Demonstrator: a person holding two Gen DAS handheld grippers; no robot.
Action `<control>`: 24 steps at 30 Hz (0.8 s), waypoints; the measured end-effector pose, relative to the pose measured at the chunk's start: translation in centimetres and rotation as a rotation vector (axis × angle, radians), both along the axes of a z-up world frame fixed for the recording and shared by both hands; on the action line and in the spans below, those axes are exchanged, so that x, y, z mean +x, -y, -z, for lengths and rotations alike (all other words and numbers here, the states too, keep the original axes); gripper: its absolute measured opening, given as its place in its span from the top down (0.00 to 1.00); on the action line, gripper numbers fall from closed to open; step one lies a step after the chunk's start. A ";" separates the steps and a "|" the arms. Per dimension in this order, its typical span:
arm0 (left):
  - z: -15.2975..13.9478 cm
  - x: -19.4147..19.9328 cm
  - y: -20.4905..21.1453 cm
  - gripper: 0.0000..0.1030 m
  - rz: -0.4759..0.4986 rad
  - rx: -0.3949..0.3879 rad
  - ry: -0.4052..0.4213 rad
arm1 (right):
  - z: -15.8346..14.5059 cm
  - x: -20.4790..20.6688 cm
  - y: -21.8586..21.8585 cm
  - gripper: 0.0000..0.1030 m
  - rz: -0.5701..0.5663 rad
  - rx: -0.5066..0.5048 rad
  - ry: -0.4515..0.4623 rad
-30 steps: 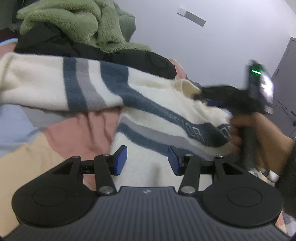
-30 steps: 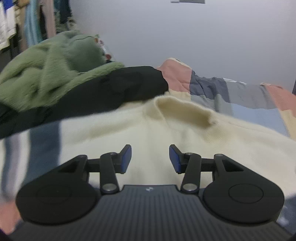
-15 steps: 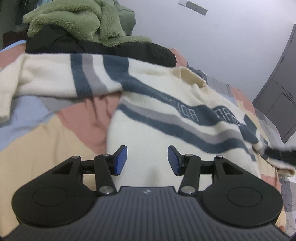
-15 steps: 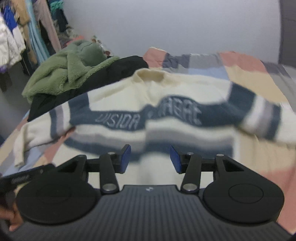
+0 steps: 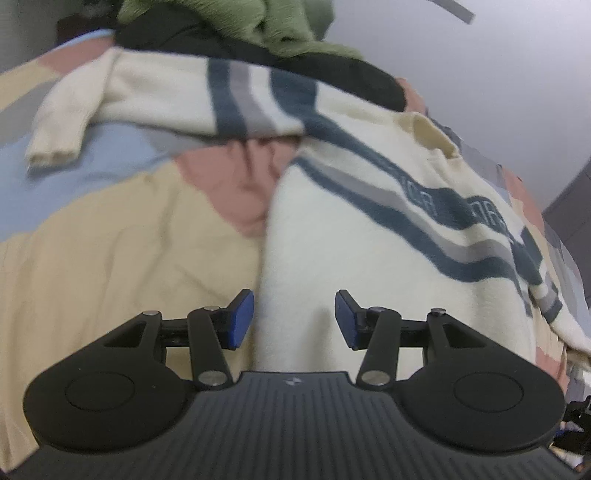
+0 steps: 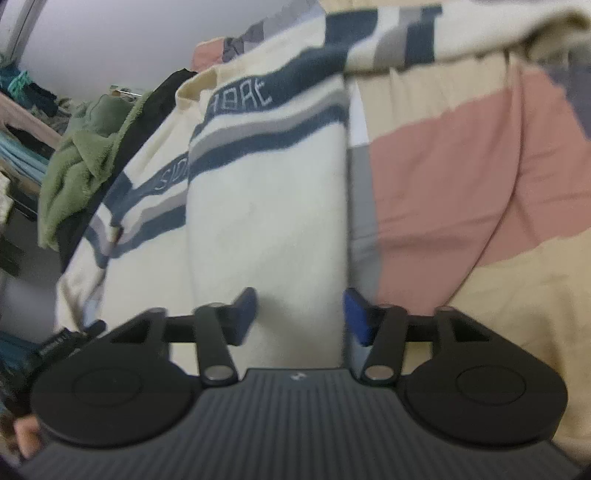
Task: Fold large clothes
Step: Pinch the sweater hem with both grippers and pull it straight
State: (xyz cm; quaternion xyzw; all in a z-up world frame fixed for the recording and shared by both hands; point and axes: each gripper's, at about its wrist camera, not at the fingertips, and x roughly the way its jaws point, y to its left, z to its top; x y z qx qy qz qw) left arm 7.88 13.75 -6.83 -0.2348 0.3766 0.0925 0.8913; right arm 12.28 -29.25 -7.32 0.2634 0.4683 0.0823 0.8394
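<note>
A cream knit sweater (image 5: 369,229) lies spread face up on the bed (image 5: 110,236), whose cover is a patchwork of yellow, pink, blue and grey. Navy and grey stripes run across its chest and both sleeves, with pale lettering set inside the widest navy band. In the left wrist view one sleeve (image 5: 155,96) stretches toward 10 o'clock, its cuff bent down at the end, and the ribbed collar (image 5: 432,133) sits toward 1 o'clock. Beyond the sweater, at 12 o'clock, a black garment (image 5: 229,40) and a green fleece (image 5: 258,18) are heaped against the wall.

The left hand-held gripper (image 5: 294,319) hangs released over the sweater's lower body, jaws apart and gripping nothing, the garment's side edge running just inside its left finger. The right hand-held gripper (image 6: 300,315) is over the lower body at the opposite side edge; its jaws are opening, with cloth seen between them but no pad pressing on it.

A second ago the right hand-held gripper was up at the collar, close to the black garment; it has since swung round to the hem end and its jaws have widened. The left view has drawn back, so the whole outstretched sleeve and more of the bed cover now show, and the person's hand that was at 3 o'clock is gone from it.
</note>
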 end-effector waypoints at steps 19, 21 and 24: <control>1.2 0.7 -2.4 0.47 -0.059 -0.163 -0.002 | 0.6 -0.1 -2.2 0.73 -0.139 0.141 0.000; 1.3 0.6 -2.6 0.47 -0.055 -0.184 0.003 | -0.5 0.0 -2.1 0.78 -0.151 0.115 0.028; 1.1 0.3 -3.1 0.47 -0.056 -0.210 0.023 | -2.2 0.2 -1.5 0.82 -0.150 0.067 0.068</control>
